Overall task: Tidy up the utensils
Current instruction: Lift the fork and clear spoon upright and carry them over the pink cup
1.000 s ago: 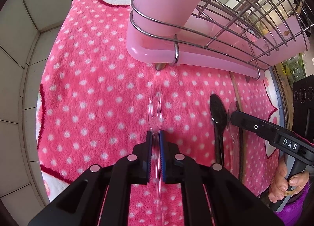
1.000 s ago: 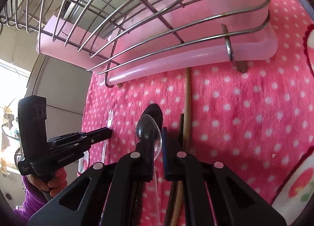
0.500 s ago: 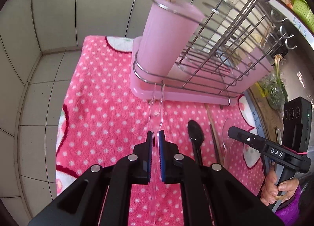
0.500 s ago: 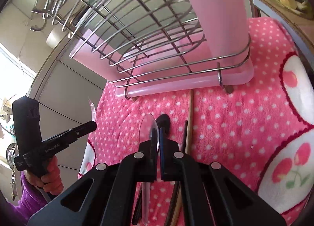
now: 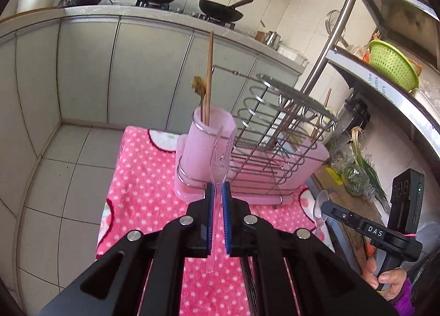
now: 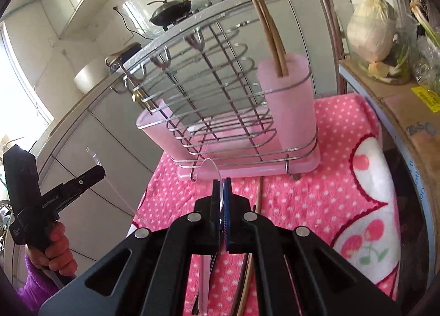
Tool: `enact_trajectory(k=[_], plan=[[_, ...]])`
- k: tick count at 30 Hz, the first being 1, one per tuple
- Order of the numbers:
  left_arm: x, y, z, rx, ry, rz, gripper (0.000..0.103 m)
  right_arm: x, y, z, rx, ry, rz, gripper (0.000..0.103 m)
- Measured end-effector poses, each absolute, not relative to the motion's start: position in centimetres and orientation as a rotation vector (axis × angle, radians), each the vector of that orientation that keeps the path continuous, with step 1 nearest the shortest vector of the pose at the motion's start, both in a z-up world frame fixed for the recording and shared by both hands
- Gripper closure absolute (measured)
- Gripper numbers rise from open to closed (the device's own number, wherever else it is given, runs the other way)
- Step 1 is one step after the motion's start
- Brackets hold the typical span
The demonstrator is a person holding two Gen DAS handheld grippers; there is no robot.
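Left tool (image 5: 217, 192): pinching a clear plastic fork (image 5: 219, 151) by its handle, up in the air in front of the pink cup (image 5: 211, 137).
Right tool (image 6: 222, 192): squeezing a clear plastic spoon (image 6: 210, 171) at its neck.
Feel: light, thin, slippery; probably bends or snaps, so hold the handle gently.

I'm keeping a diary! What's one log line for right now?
left gripper: holds clear fork | right gripper: holds clear spoon | both near pink rack
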State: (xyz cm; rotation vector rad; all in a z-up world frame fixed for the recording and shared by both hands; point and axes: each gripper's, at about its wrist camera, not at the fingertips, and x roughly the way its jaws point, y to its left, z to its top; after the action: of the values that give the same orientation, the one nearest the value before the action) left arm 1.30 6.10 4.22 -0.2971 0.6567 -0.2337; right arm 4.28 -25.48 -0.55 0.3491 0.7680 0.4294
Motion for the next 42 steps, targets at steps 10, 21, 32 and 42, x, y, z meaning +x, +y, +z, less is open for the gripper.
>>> enact_trajectory(k=[10,21,32,42], plan=[[2.1,6.0,12.2,-0.303,0.479,-0.252,0.098,4.9,-28.6,7.6,0.371,0.53,0.37,0.1],[6.3,6.7,19.1,-0.319,0.333,-0.218,0.098,8.9,-31.8,14.5,0.333,0.25,0.223,0.1],[10.8,5.6,15.7,-0.251,0.344,-0.156,0.098,12.5,-30.6,13.1,0.184,0.142,0.115,0.1],[12.0,5.5,10.2,-0.245,0.467,-0.149,0.098,13.2,-29.4,7.9,0.181,0.252,0.137,0.1]])
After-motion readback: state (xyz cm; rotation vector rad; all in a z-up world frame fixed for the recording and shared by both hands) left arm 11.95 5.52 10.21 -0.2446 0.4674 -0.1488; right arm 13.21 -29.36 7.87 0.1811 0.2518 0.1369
